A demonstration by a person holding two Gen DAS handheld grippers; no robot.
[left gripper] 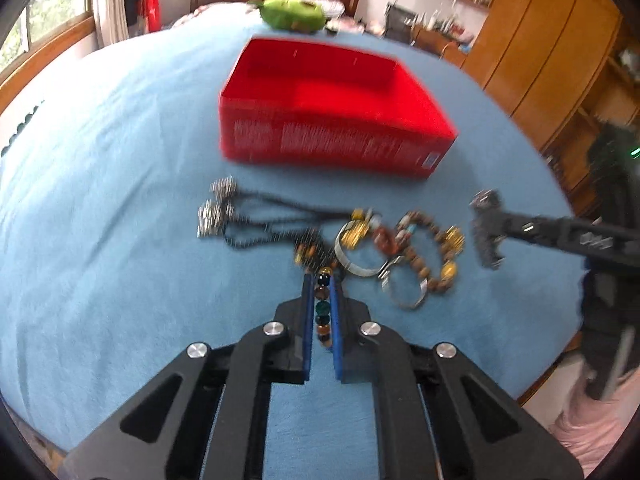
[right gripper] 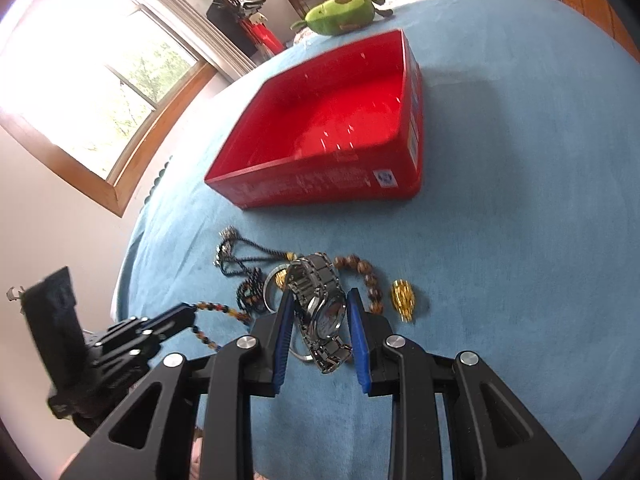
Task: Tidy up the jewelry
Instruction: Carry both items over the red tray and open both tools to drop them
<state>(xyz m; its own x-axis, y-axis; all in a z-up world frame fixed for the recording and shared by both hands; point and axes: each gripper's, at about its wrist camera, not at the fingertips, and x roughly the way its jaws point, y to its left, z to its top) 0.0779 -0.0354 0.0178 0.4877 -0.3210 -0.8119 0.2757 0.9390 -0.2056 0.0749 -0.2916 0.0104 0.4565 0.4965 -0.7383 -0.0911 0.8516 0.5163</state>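
My left gripper (left gripper: 322, 280) is shut on a bracelet of multicoloured beads (left gripper: 323, 308), whose strand runs between the blue pads. From the right wrist view the same left gripper (right gripper: 191, 314) shows at lower left with the bead bracelet (right gripper: 224, 312) trailing from its tip. My right gripper (right gripper: 318, 294) is shut on a silver metal watch (right gripper: 320, 304), held on edge between its blue pads. An open red box (left gripper: 332, 108) (right gripper: 320, 128) sits on the blue cloth beyond the jewelry pile. Black cord necklaces (left gripper: 256, 216), a silver bangle (left gripper: 352, 256) and a wooden bead bracelet (left gripper: 436, 256) lie on the cloth.
A blue cloth (left gripper: 120, 200) covers the round table. A gold ornament (right gripper: 404, 298) lies right of the watch. A green plush toy (left gripper: 292, 14) sits at the far table edge. Wooden cabinets (left gripper: 540, 40) stand at right and a window (right gripper: 92, 80) at left.
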